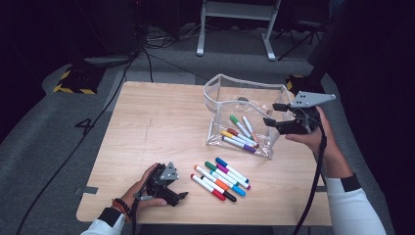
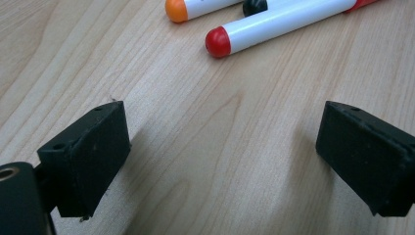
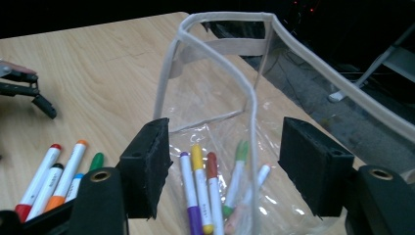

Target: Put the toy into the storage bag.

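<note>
Right tongs (image 1: pixel 276 113), apart, straddle the clear pouch's (image 1: pixel 220 90) rim, likely steadying it; left tongs (image 1: pixel 180 196), apart, rest beside loose markers (image 1: pixel 221 178).

A light wooden table (image 1: pixel 147 122) carries a clear pouch (image 1: pixel 222 90) near its far right corner and a row of loose markers (image 1: pixel 221 179) toward the near edge.
</note>
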Motion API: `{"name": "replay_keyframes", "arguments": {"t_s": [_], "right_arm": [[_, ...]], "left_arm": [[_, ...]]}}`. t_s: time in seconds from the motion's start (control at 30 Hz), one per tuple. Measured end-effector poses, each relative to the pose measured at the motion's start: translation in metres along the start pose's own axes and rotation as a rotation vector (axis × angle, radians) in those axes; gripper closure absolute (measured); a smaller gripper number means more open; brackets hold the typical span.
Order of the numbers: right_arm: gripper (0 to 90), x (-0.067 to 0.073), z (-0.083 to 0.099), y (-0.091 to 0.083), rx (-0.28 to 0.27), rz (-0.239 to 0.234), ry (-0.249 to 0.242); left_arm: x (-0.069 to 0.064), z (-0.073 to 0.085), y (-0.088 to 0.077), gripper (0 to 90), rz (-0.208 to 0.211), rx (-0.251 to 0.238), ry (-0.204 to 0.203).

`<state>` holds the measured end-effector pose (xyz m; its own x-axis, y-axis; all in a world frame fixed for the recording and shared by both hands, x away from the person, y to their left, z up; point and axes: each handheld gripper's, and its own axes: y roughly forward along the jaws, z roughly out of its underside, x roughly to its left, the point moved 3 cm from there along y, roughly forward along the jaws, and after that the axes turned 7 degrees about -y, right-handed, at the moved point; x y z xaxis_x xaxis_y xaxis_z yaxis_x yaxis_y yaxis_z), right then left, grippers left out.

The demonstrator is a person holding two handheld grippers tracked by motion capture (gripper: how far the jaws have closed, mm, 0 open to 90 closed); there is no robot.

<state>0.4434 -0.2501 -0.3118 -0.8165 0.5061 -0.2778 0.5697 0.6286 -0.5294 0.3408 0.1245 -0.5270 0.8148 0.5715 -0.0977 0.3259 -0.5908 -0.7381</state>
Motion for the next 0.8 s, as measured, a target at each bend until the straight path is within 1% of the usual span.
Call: {"name": "replay_keyframes", "arguments": {"t_s": [0.1, 0.23, 0.33, 0.4, 0.43, 0.47, 0.63, 0.77, 0.8], "right_arm": [[36.5, 0.014, 0.010, -0.004, -0.024, -0.027, -0.005], [36.9, 0.031, 0.023, -0.006, -0.027, -0.046, -0.010], [37.7, 0.045, 0.033, -0.004, -0.030, -0.071, -0.012], [37.8, 0.052, 0.038, -0.001, -0.025, -0.085, -0.015], [37.8, 0.052, 0.038, -0.001, -0.025, -0.085, -0.015], [38.0, 0.061, 0.046, 0.005, -0.019, -0.109, -0.012], [38.5, 0.078, 0.060, 0.023, 0.011, -0.141, -0.024], [39.1, 0.091, 0.070, 0.042, 0.044, -0.178, -0.034], [39.1, 0.094, 0.073, 0.047, 0.052, -0.189, -0.029]], "left_arm": [[0.000, 0.000, 0.000, 6.1, -0.001, -0.001, -0.002], [0.000, 0.000, 0.000, 6.1, -0.002, -0.001, -0.002], [0.000, 0.000, 0.000, 6.1, -0.002, -0.001, -0.002], [0.000, 0.000, 0.000, 6.1, -0.002, -0.001, -0.002], [0.000, 0.000, 0.000, 6.1, -0.002, -0.001, -0.002], [0.000, 0.000, 0.000, 6.1, -0.002, -0.001, -0.003], [0.000, 0.000, 0.000, 6.1, -0.001, -0.001, -0.002], [0.000, 0.000, 0.000, 6.1, -0.002, 0.000, -0.002], [0.000, 0.000, 0.000, 6.1, -0.002, -0.001, -0.002]]}}
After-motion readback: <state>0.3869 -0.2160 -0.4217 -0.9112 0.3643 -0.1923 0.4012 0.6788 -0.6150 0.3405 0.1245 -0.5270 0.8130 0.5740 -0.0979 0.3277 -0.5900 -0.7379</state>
